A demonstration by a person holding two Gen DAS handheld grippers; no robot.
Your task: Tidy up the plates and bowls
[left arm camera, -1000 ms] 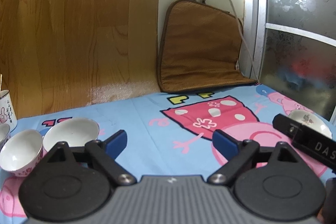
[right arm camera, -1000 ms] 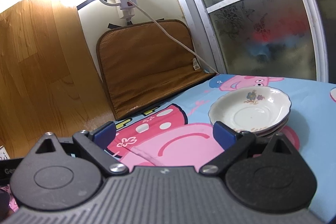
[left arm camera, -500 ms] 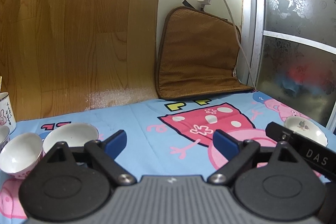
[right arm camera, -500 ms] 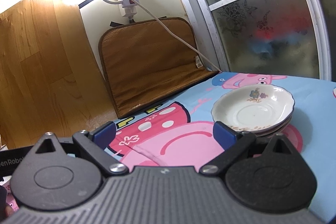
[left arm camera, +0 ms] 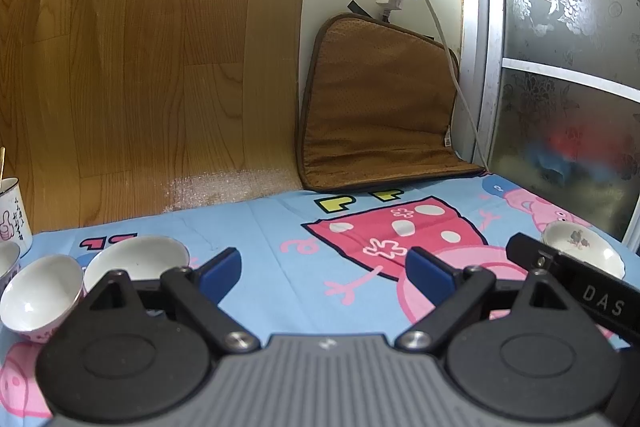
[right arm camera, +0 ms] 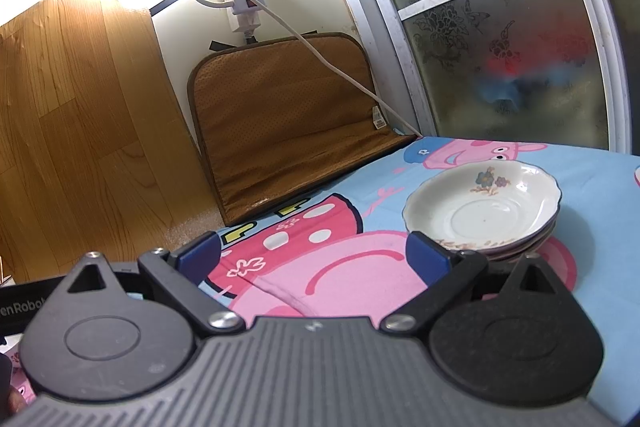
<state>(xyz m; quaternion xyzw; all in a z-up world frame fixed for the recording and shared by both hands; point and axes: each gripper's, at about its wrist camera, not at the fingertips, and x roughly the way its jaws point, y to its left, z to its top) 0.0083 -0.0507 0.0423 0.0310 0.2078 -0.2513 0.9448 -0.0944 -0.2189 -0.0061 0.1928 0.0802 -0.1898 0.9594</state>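
Both grippers have pulled back a bit since 1 s ago, so more of the blue cartoon-print tablecloth (left arm camera: 260, 227) shows. Left gripper (left arm camera: 322, 269): blue pads wide apart, nothing held. Right gripper (right arm camera: 314, 253): same, wide apart, empty. 2 small white bowls (left arm camera: 40, 293) (left arm camera: 136, 259) sit touching, left of left gripper. 1 stack of cream floral plates (right arm camera: 484, 207), approx 3, just beyond right gripper's right pad. 1 white mug (left arm camera: 12, 215) behind bowls.
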